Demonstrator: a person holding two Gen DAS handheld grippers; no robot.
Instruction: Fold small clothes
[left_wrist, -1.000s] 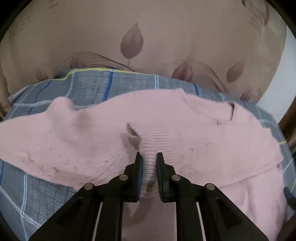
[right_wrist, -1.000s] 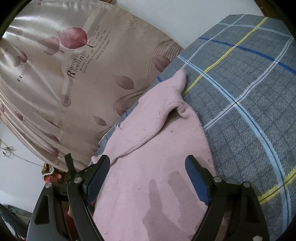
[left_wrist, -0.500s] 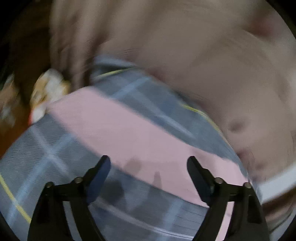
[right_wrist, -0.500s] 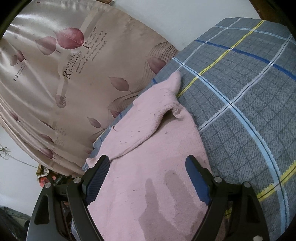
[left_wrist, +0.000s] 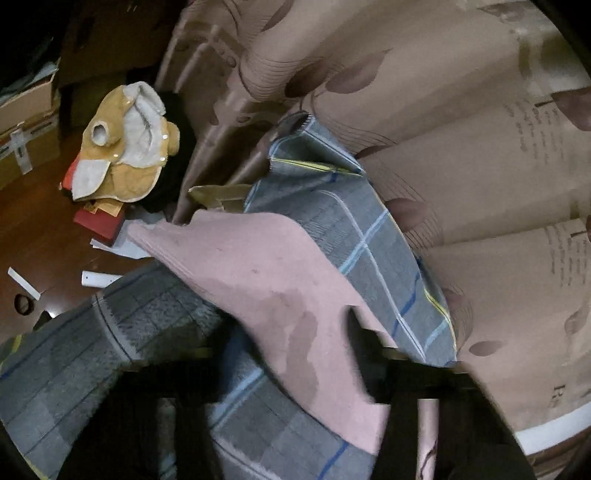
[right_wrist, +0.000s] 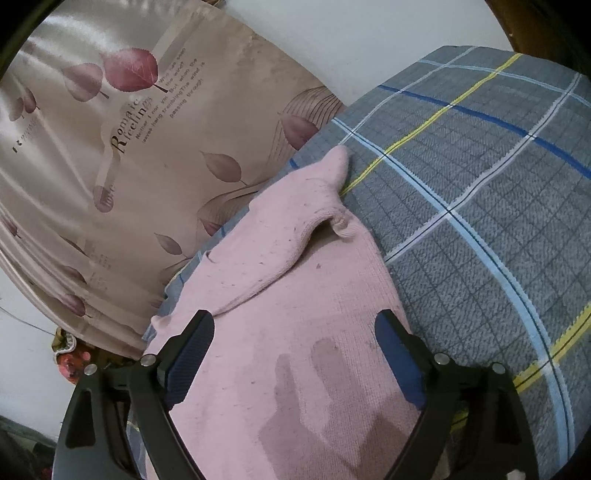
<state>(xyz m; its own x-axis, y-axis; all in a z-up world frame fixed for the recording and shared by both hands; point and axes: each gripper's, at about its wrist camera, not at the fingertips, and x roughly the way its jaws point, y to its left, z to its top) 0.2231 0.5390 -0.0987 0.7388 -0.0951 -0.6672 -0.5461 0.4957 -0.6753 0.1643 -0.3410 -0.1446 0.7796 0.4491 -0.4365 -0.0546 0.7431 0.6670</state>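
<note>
A small pink knit garment (right_wrist: 295, 295) lies on a grey plaid cloth (right_wrist: 480, 184), with one sleeve folded across its body. It also shows in the left wrist view (left_wrist: 266, 280), where one end reaches the cloth's edge. My right gripper (right_wrist: 295, 343) is open and empty, its fingers (right_wrist: 399, 354) spread just above the garment's near part. My left gripper (left_wrist: 291, 343) is open and empty over the garment; its fingers are dark and blurred.
A beige curtain (right_wrist: 147, 147) with leaf prints hangs behind the plaid surface. In the left wrist view, a yellow and white jacket (left_wrist: 125, 144), a red box (left_wrist: 98, 221) and paper scraps lie on a dark wooden floor (left_wrist: 37, 240) beyond the cloth's edge.
My left gripper let go of the pink garment, opened wide, and swung left toward the cloth's edge and the floor. My right gripper stayed open and barely moved.
</note>
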